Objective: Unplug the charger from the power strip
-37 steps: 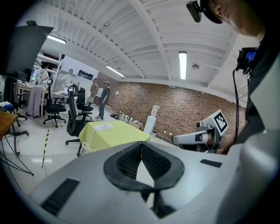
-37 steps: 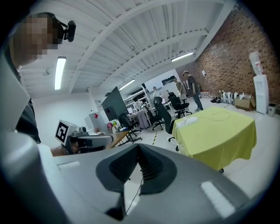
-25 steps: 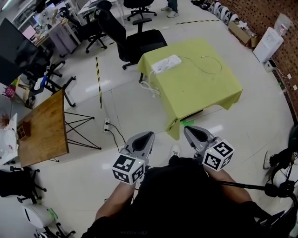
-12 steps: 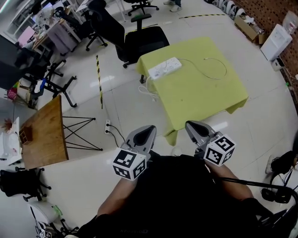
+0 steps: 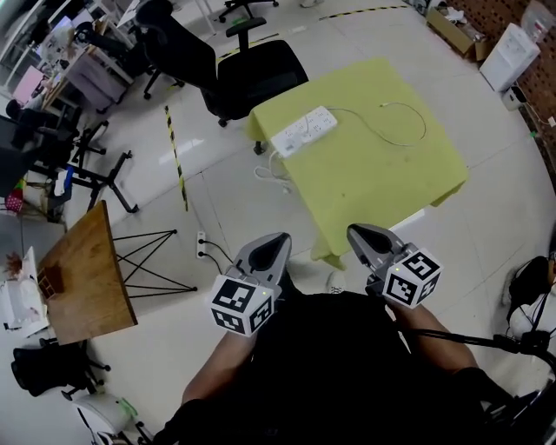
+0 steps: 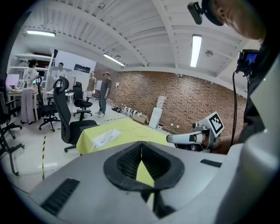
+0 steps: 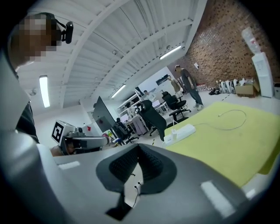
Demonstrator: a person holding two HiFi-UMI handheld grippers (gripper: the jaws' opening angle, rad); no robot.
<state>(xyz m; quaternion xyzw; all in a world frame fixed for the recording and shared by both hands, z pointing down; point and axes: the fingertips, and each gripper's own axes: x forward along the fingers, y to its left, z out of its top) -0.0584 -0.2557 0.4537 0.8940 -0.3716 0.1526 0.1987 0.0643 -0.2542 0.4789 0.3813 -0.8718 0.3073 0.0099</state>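
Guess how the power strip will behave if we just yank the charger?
Power strip looks like light plastic lying loose on the yellow cloth, so it'd probably lift or slide along with the charger. Its body seems rigid, so pinning it down should hold.

Both units I'm running, the left gripper (image 5: 277,242) and the right gripper (image 5: 354,233), are pale grey moulded shells with black ribbed pads (image 6: 129,159). Each carries a white marker cube (image 5: 241,306) printed with black squares. The wearer has a black top (image 5: 334,365) and a black head camera (image 6: 197,11).
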